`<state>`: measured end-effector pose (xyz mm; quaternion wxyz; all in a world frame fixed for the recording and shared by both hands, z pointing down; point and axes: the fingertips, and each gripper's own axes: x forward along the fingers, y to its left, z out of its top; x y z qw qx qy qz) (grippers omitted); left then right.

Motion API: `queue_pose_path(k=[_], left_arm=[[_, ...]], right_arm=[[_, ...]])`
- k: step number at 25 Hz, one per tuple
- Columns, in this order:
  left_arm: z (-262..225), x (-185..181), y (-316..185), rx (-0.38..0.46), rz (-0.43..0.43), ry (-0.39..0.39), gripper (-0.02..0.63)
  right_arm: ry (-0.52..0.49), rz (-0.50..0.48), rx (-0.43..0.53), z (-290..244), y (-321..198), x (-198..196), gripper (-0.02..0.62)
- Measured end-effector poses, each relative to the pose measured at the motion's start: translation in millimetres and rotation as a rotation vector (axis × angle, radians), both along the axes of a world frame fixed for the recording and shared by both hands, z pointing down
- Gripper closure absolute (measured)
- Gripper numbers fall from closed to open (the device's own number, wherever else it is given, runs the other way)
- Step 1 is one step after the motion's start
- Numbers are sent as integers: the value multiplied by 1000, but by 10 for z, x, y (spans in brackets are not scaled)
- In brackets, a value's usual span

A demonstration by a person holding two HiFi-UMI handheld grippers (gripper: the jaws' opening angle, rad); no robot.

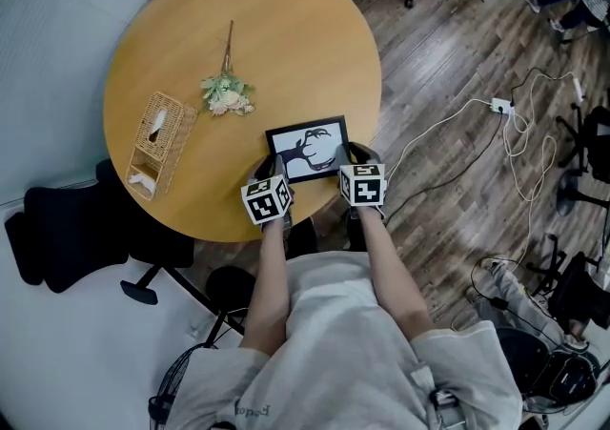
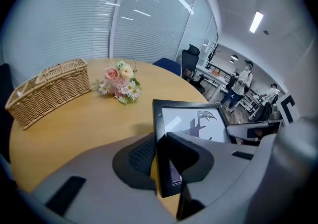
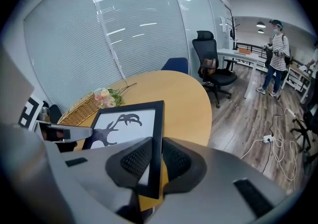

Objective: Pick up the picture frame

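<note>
The picture frame (image 1: pixel 307 149) is black, with a dark antler shape on white. It hangs slightly tilted just above the near edge of the round wooden table (image 1: pixel 286 28). My left gripper (image 1: pixel 271 174) is shut on the frame's left side and my right gripper (image 1: pixel 349 161) on its right side. In the left gripper view the frame (image 2: pixel 194 123) stands edge-on between the pads of the left gripper (image 2: pixel 162 161). The right gripper view shows the frame (image 3: pixel 121 121) with its right bar pinched by the right gripper (image 3: pixel 155 161).
A wicker tissue box (image 1: pixel 160 142) and a small flower bouquet (image 1: pixel 227 94) lie on the table's left half. A black chair (image 1: pixel 67 228) stands at the left. Cables (image 1: pixel 505 133) run over the wooden floor at the right. A person (image 3: pixel 276 59) stands far off.
</note>
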<state>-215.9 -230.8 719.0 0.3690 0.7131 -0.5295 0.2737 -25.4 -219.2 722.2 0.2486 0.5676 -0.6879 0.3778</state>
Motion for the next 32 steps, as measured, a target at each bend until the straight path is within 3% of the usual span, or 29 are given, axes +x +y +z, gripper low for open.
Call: queue_pose_path(k=[21,32], left_arm=[[-939,-78,-179,241,12,5,518],[-1724,-69,-545,421,28,8,518]], right_arm=[[2,-38,232,-899,-226,-81,522],[-9,-36,403,-1649,-596,-72,522]])
